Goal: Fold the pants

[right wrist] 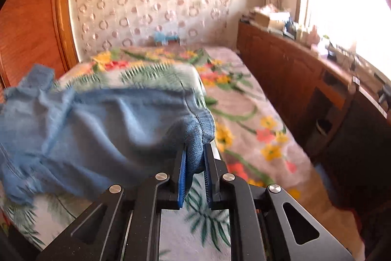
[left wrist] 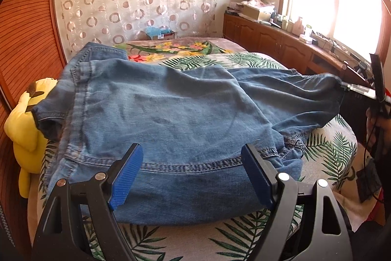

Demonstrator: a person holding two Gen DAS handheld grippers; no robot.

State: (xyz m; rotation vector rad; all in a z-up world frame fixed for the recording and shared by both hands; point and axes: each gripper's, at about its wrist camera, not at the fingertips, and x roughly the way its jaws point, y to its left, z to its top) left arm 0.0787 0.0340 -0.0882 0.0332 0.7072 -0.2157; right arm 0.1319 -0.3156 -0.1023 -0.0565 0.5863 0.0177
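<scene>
Blue denim pants lie spread across the bed, with a stitched hem along their near edge. My left gripper is open. Its blue pads stand wide apart on either side of that near edge, not pressing it. My right gripper is shut on a bunched fold of the pants and holds that end a little above the bed. In the left wrist view this right gripper shows at the far right, with the denim stretched toward it.
The bed carries a leaf-print blanket over a floral cover. A yellow plush toy sits at the left edge by a wooden slatted door. A long wooden cabinet with clutter runs under the window on the right.
</scene>
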